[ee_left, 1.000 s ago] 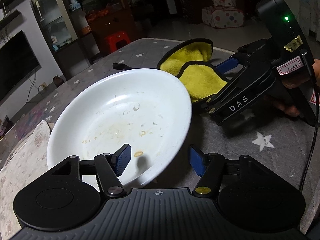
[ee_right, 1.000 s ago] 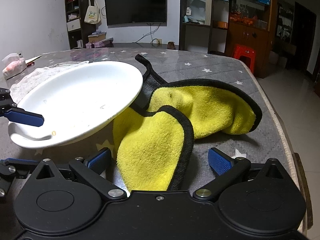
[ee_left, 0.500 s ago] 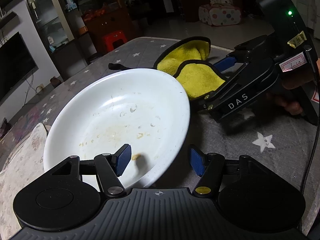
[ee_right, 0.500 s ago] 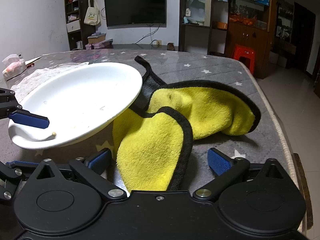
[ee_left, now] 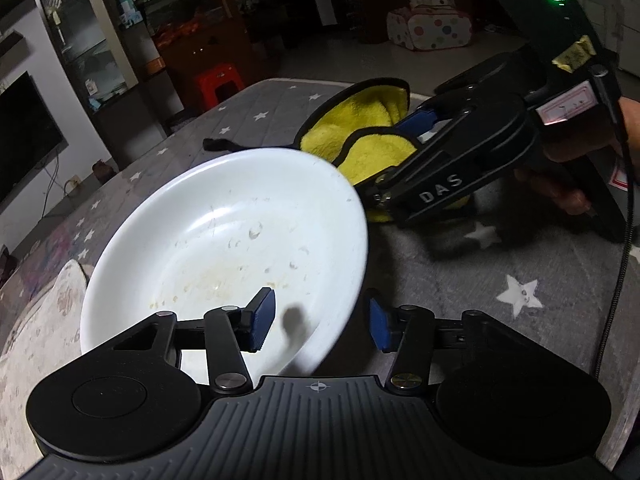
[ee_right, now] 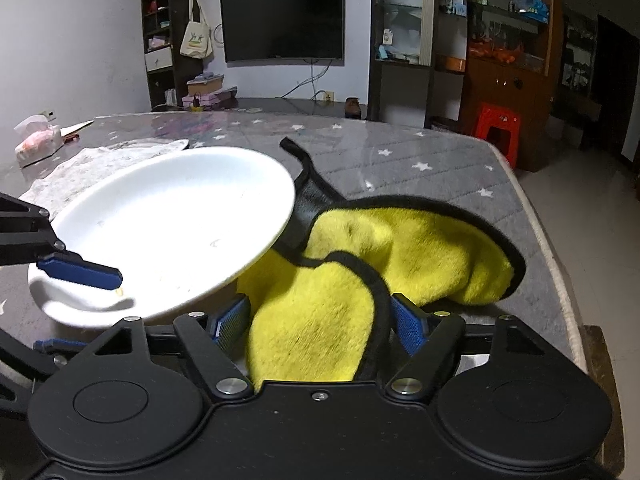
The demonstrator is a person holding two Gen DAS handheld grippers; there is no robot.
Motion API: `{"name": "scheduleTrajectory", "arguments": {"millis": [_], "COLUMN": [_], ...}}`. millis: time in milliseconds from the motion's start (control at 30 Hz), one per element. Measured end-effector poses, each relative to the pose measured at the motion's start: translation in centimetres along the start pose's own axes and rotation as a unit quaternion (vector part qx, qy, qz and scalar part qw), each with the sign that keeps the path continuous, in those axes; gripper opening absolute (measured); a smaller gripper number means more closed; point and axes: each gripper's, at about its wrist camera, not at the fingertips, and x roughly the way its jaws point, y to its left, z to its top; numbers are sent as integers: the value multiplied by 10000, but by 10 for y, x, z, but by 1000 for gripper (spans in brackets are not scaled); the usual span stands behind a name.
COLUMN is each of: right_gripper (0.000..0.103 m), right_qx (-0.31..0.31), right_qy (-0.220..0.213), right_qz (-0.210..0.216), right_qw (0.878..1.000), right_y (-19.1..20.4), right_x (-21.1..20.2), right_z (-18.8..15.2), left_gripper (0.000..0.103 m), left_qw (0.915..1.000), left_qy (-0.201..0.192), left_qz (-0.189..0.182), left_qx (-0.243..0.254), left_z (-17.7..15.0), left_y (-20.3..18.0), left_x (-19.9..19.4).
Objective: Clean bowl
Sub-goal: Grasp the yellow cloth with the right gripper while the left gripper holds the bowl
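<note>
A living room with a wall television, shelving and a red stool surrounds a table covered in grey star-print cloth.

Bowl: white, wide and shallow. It sits near the left side of the table with dried food residue across its floor. Its right rim overlaps the edge of the cloth.

Cloth: yellow pile with a black border, folded and lying directly right of the bowl. Its long axis runs from the right gripper away toward the far right table edge.

Left gripper: the near rim of the bowl passes between its jaws, one pad inside the bowl and one outside. The jaws are closing. A gap shows on both sides of the rim, so no grip is made yet.

Right gripper: the near fold of the cloth lies between its jaws, directly ahead and below. The jaws are closing and the pads sit at the flanks of the fold; full pinch cannot be confirmed.

Governing relation: each hand is nearest its own object. The cloth lies right of the bowl, so the wiping stroke will probably travel leftward across the rim once both grips are secure.
</note>
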Motion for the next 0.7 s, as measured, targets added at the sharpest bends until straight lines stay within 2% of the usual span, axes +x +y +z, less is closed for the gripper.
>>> {"name": "scheduleTrajectory", "arguments": {"millis": [167,367,533,700], "right_gripper": [67,64,50,43], "right_qx": [-3,-105,-230,-273], "right_qy": [109,50,23,-12], "right_qz": [115,164,243,330], "right_qw": [9999,9998,9994,9991], "right_y": [-5,-4,1,6], "right_x": [8,10,7,2], "right_z": [1,0,-2,-4], "left_gripper": [48,27,24,23], "left_qw": [10000,9998,9998,9996], "left_qy": [21,38,13,-9], "left_qz": [-21,-191,-205,-255], "left_qx": [20,-53,26,92], "left_z": [5,8,7,3], "left_y": [-3,-1,-3,-1], "left_x": [5,11,10,5]}}
